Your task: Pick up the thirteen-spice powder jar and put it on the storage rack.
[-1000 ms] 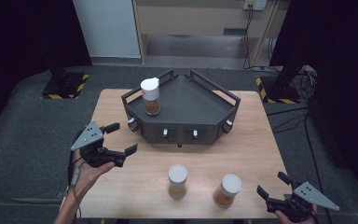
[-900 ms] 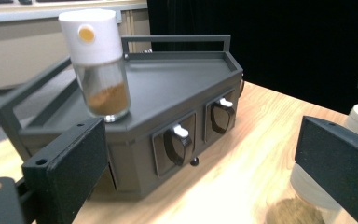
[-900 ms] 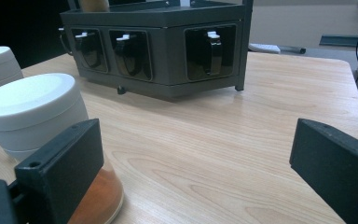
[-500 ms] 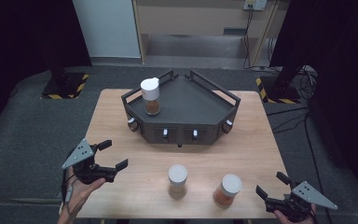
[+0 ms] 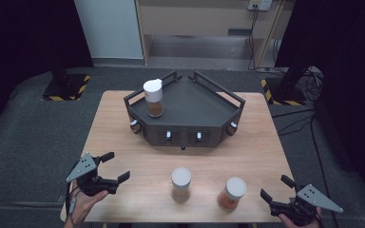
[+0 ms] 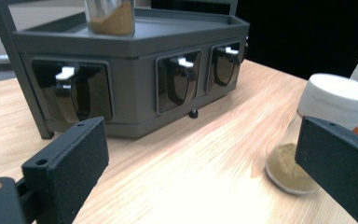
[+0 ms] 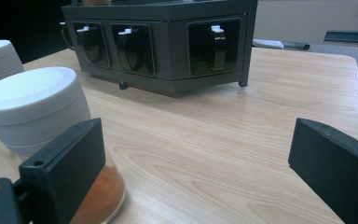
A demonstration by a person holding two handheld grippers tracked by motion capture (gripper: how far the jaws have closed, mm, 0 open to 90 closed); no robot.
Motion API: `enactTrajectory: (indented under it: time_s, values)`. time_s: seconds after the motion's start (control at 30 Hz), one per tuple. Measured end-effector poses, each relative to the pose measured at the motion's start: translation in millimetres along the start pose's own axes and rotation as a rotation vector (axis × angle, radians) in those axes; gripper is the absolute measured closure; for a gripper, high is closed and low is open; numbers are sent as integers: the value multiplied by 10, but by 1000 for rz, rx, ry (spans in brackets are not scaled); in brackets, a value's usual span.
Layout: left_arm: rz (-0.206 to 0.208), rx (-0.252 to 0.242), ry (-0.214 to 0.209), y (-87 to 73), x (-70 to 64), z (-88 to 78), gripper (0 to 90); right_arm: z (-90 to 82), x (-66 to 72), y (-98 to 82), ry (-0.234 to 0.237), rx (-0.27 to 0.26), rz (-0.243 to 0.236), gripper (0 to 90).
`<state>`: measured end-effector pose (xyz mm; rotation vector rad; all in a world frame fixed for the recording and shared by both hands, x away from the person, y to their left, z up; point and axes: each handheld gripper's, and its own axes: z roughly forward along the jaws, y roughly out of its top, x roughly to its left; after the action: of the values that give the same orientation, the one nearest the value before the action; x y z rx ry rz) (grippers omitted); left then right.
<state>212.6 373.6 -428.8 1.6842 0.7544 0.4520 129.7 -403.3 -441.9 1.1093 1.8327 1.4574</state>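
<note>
Spice jars: one [image 5: 153, 98] stands on the rack [image 5: 204, 102]; two [image 5: 181, 184] [image 5: 232, 194] wait on the tabletop [image 5: 247, 152]. My left tongs [image 5: 108, 167] have drawn back, released; my right tongs [image 5: 276, 188], released, sit beside the orange-filled jar, likely next.

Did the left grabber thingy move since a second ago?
Yes. In the high view the left gripper has pulled back toward the person, away from the dark rack and nearer the table's near edge.
</note>
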Motion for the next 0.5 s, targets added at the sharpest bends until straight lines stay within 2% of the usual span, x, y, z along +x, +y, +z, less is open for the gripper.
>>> enactTrajectory:
  time_s: [0.2, 0.5]
  values:
    - [-10, -17, 1, -162, -3, 3, 24, 5, 0, -1, 0, -1, -3, 40]
    - [16, -40, 4, -305, -29, -6, 36, 10, -2, 1, 3, 2, -1, 42]
